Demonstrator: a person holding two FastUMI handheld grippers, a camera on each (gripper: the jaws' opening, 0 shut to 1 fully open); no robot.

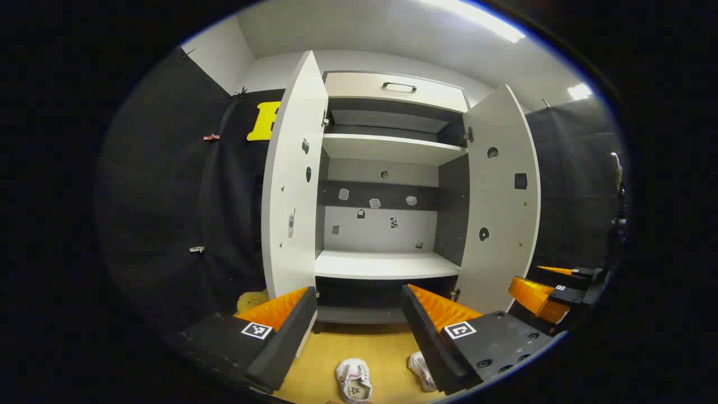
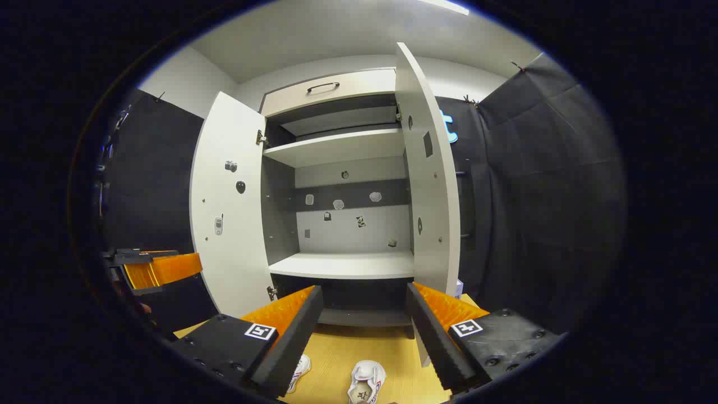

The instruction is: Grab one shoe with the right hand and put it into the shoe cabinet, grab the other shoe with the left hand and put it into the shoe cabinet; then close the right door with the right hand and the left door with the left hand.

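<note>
Two white shoes lie on the wooden floor in front of the open shoe cabinet (image 1: 387,264). In the left gripper view one shoe (image 1: 354,380) lies between my fingers, and the other shoe (image 1: 420,369) is partly hidden by a finger. My left gripper (image 1: 359,292) is held open above them, empty. In the right gripper view one shoe (image 2: 367,381) lies in the gap, and the second shoe (image 2: 300,370) peeks from behind a finger. My right gripper (image 2: 364,289) is open and empty too. Both doors, the left door (image 1: 294,185) and the right door (image 1: 502,196), stand wide open.
The cabinet (image 2: 348,264) has a bare lower shelf, an upper shelf (image 1: 390,148) and a drawer with a handle (image 1: 399,86) on top. The right gripper (image 1: 538,294) hovers beside the right door, and the left gripper (image 2: 162,269) beside the left door (image 2: 227,207). Black cloth walls stand on both sides.
</note>
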